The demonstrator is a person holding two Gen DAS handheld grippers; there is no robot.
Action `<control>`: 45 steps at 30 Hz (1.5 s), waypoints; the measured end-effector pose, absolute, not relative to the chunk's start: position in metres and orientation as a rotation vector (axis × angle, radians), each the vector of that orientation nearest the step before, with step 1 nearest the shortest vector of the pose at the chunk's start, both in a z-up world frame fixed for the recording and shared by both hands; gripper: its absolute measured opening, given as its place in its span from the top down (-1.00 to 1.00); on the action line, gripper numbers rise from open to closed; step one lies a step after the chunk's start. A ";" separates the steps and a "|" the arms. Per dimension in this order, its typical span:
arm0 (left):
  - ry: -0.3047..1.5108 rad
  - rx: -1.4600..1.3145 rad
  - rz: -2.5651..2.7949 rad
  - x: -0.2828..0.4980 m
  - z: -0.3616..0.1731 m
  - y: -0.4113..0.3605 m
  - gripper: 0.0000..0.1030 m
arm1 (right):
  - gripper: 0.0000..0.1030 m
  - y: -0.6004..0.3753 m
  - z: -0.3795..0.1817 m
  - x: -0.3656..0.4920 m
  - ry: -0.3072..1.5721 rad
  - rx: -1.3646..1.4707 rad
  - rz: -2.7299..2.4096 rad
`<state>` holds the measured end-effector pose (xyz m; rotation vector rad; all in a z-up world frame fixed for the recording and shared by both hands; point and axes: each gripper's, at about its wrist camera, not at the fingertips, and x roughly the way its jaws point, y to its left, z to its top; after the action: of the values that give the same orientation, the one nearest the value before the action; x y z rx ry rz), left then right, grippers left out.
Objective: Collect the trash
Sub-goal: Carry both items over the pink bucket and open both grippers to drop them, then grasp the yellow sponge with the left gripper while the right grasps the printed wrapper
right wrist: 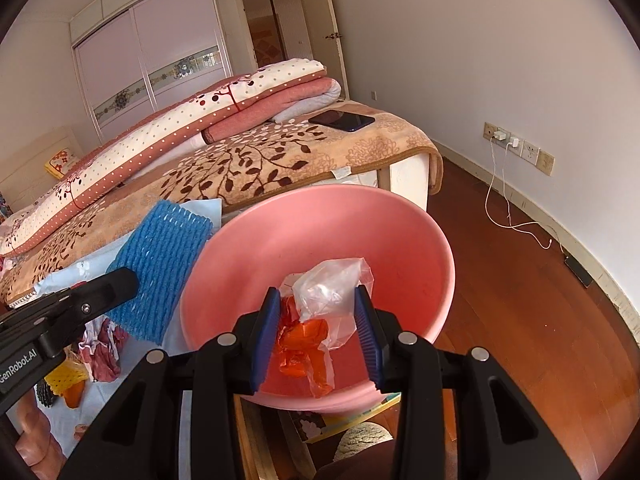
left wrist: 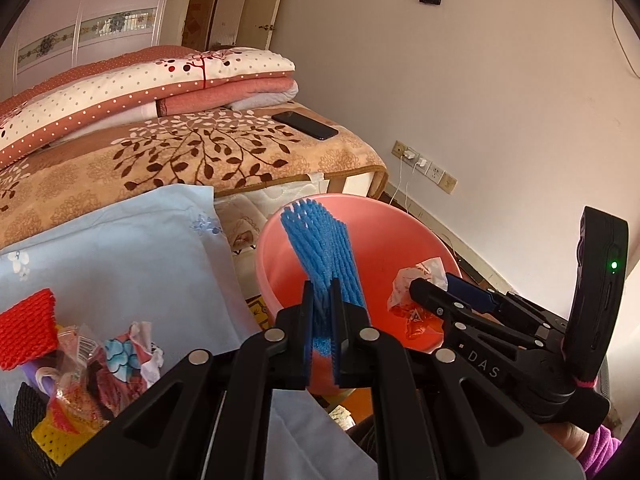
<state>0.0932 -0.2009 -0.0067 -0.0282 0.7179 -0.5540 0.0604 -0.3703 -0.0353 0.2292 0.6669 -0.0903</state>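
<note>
Left gripper point(left wrist: 323, 288): we find its jaws clamped tight on a blue foam net point(left wrist: 320, 248), which stands up from the pads and fans out above the near rim of the pink basin point(left wrist: 384, 232). In the right wrist view the same net point(right wrist: 160, 268) hangs beside the basin's left edge, overlapping the light blue cloth point(right wrist: 200, 206).

Right gripper point(right wrist: 316, 320): we see its blue pads set partly apart, with a bundle of crumpled clear plastic point(right wrist: 332, 284) and an orange wrapper point(right wrist: 304, 340) between them. The plastic touches both pads, so we read it as gripped. The bundle sits over the inside of the pink basin point(right wrist: 320, 224). From the left wrist view the right gripper point(left wrist: 436, 292) reaches in from the right, its tip at the same wrapper bundle point(left wrist: 412, 292).

Pink basin: round, tilted toward the cameras, placed at the edge of the bed, partly over the wooden floor point(right wrist: 520, 300).

Remaining trash: we count a heap on the light blue cloth point(left wrist: 132, 240) at lower left, made of a red foam net point(left wrist: 26, 332), crumpled wrappers point(left wrist: 120, 356) and a yellow net point(left wrist: 52, 436).

Bed: brown leaf-patterned blanket point(left wrist: 192, 160), folded dotted quilts point(left wrist: 140, 84) stacked on it, and a dark phone point(left wrist: 306, 125) lying flat near the corner.

Wall: sockets with white chargers point(right wrist: 506, 138) plugged in, a cable trailing to the floor.
</note>
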 end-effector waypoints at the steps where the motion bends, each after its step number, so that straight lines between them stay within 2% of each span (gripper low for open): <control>1: 0.722 -0.025 -0.556 0.095 -0.009 -0.205 0.87 | 0.27 -0.372 -0.037 0.062 0.670 0.231 -0.093; 10: 0.758 0.009 -0.543 0.106 -0.020 -0.226 0.86 | 0.25 -0.382 -0.049 0.068 0.696 0.244 -0.103; 12: 0.773 0.008 -0.538 0.107 -0.023 -0.226 0.73 | 0.21 -0.382 -0.051 0.069 0.702 0.246 -0.105; 13: 0.782 0.009 -0.536 0.108 -0.024 -0.226 0.47 | 0.20 -0.383 -0.052 0.069 0.706 0.247 -0.106; 14: 0.784 0.004 -0.537 0.108 -0.025 -0.226 0.34 | 0.14 -0.383 -0.052 0.069 0.709 0.248 -0.108; 15: 0.781 -0.003 -0.537 0.108 -0.025 -0.225 0.33 | 0.05 -0.383 -0.053 0.069 0.710 0.250 -0.110; 20: 0.773 -0.005 -0.533 0.107 -0.023 -0.222 0.32 | -0.10 -0.381 -0.052 0.068 0.704 0.243 -0.112; 35: 0.657 -0.006 -0.472 0.076 0.009 -0.185 0.32 | -0.21 -0.348 -0.018 0.042 0.619 0.240 -0.025; 45: 0.595 -0.020 -0.361 0.051 0.030 -0.123 0.32 | -0.22 -0.296 -0.008 0.023 0.617 0.178 0.100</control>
<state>0.0513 -0.1226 0.0304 -0.0199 0.5951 -0.3609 0.0225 -0.2957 -0.0082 0.1784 0.6171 0.1000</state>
